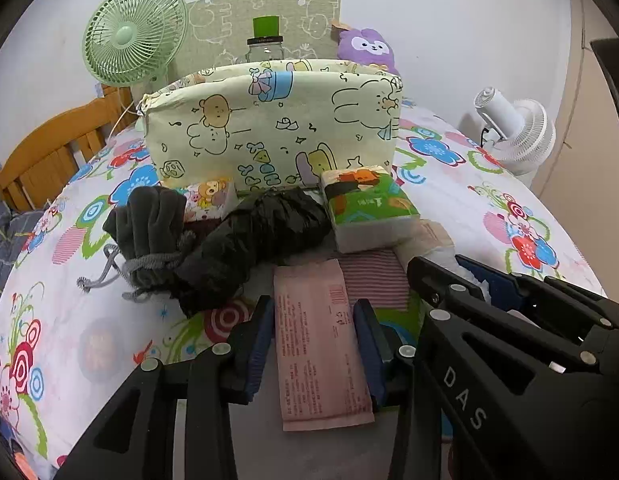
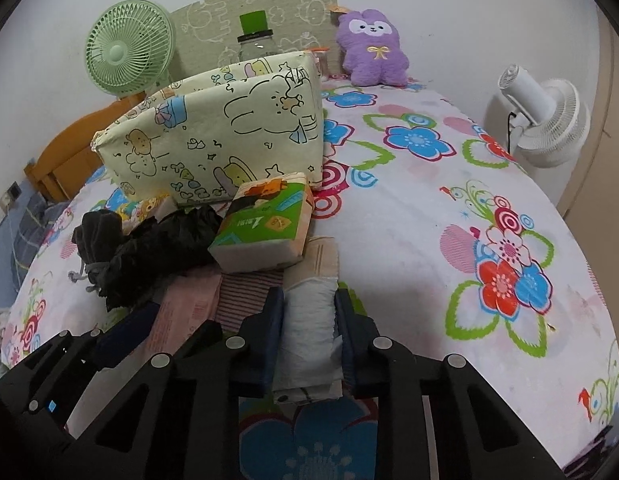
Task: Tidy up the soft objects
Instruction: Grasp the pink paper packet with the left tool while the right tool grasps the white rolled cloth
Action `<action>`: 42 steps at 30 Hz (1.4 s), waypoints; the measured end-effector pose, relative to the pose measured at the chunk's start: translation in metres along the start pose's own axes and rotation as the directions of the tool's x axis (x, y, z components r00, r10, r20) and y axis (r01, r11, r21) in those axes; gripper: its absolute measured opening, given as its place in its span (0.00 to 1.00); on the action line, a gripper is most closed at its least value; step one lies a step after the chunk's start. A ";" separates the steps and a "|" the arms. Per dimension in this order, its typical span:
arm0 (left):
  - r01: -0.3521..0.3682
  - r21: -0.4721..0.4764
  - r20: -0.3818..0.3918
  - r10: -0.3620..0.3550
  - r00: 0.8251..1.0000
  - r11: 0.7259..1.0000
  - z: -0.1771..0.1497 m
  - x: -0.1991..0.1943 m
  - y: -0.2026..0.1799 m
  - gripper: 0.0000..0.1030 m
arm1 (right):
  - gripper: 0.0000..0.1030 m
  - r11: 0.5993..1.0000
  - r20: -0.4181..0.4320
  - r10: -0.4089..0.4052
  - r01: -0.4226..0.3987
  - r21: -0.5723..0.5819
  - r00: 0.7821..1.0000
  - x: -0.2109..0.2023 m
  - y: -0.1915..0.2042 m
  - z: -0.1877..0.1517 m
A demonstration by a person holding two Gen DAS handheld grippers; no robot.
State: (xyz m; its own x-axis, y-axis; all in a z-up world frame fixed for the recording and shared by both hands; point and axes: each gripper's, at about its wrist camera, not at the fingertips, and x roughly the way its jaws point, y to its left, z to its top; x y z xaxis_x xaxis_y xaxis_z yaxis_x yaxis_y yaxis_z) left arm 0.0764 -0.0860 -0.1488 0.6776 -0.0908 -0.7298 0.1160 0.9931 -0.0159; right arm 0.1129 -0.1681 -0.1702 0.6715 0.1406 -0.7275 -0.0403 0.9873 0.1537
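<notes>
With the open cartoon-print fabric bin point(image 1: 273, 128) standing just behind the pile on the bed point(image 2: 429, 240), the left claw point(image 1: 314, 316) clasped a pink packet point(image 1: 319, 344) and the right claw point(image 2: 307, 320) pinched a white padded pack point(image 2: 309, 320) (both apparently meant for that bin).

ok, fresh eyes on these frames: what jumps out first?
The cartoon-print fabric bin standing open mid-bed, with soft packs piled in front. Nearer, the left gripper clamps a pink packet and the right gripper a white pack. A purple plush sits against the wall.
</notes>
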 end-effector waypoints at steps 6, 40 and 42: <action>0.010 -0.006 0.004 -0.010 1.000 1.000 -0.004 -0.010 0.002 0.40 | 0.26 1.000 0.011 -0.005 0.005 -0.005 1.000 -0.013 0.003 -0.006; 0.042 0.020 0.046 -0.043 0.998 0.999 -0.008 -0.031 0.004 0.40 | 0.49 0.998 0.058 -0.064 0.064 0.006 0.996 -0.039 0.012 -0.011; 0.039 0.024 0.034 -0.040 0.999 0.999 -0.007 -0.025 0.003 0.40 | 0.49 0.998 0.043 -0.062 0.061 0.016 0.997 -0.034 0.010 -0.011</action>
State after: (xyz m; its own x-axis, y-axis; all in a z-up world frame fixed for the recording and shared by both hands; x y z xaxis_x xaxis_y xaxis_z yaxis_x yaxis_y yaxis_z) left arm 0.0541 -0.0799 -0.1355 0.6967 -0.1327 -0.7050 0.1598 0.9868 -0.0278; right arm 0.0814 -0.1623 -0.1516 0.7041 0.0760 -0.7060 0.0129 0.9927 0.1197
